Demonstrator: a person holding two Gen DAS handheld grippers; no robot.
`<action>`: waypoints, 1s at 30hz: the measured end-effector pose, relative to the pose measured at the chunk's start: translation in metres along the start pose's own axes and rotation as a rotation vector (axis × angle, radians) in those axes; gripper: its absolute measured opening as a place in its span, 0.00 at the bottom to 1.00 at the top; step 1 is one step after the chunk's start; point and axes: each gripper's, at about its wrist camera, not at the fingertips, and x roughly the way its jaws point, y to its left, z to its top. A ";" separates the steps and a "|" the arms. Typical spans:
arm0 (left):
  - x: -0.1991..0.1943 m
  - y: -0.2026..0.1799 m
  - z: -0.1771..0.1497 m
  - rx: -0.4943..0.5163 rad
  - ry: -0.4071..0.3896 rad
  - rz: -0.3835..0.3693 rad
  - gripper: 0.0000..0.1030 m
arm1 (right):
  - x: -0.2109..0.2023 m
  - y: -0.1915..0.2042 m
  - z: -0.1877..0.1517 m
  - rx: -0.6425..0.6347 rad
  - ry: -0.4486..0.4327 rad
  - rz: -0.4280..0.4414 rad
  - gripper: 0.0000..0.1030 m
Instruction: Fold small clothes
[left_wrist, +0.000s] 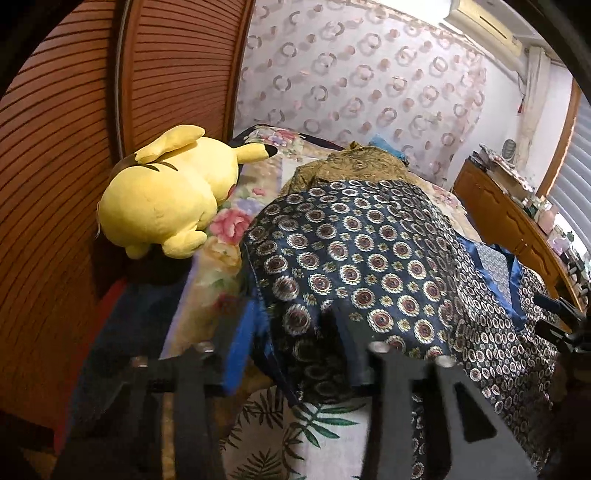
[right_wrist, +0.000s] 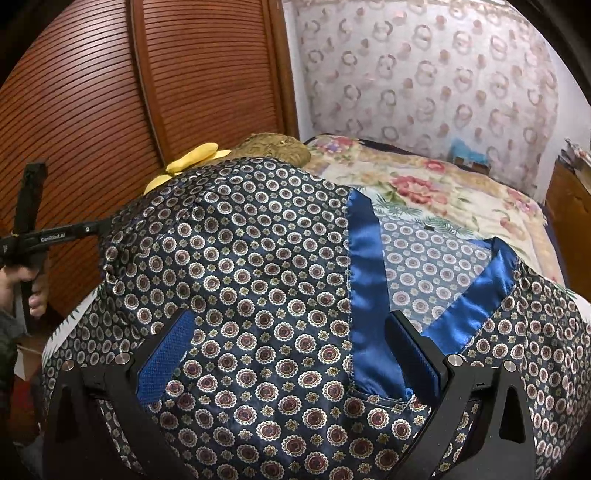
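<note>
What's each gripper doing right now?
Left gripper: partly closed around navy medallion-print satin garment edge; grip unclear.
Right gripper: open, empty, above that garment.

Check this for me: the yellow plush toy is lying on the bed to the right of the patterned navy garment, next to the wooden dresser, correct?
Not quite. In the left wrist view the yellow plush toy lies on the bed to the left of the patterned navy garment, beside the slatted wooden doors, not the dresser.

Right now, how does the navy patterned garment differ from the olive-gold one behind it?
The navy garment carries round medallions and bright blue satin trim; the olive-gold garment has a muted swirling print with no such trim showing. The navy garment is spread wide on the near side; the olive-gold garment sits bunched beyond it. Both lie on the floral bedspread.
</note>
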 end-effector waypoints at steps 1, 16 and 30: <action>-0.001 -0.002 0.000 0.010 -0.001 -0.001 0.18 | 0.001 0.000 0.000 0.001 0.000 0.000 1.00; -0.033 -0.058 0.036 0.164 -0.096 -0.069 0.01 | -0.016 -0.014 -0.006 0.034 -0.025 -0.017 1.00; 0.005 -0.169 0.072 0.355 -0.051 -0.230 0.01 | -0.047 -0.055 -0.016 0.111 -0.059 -0.093 1.00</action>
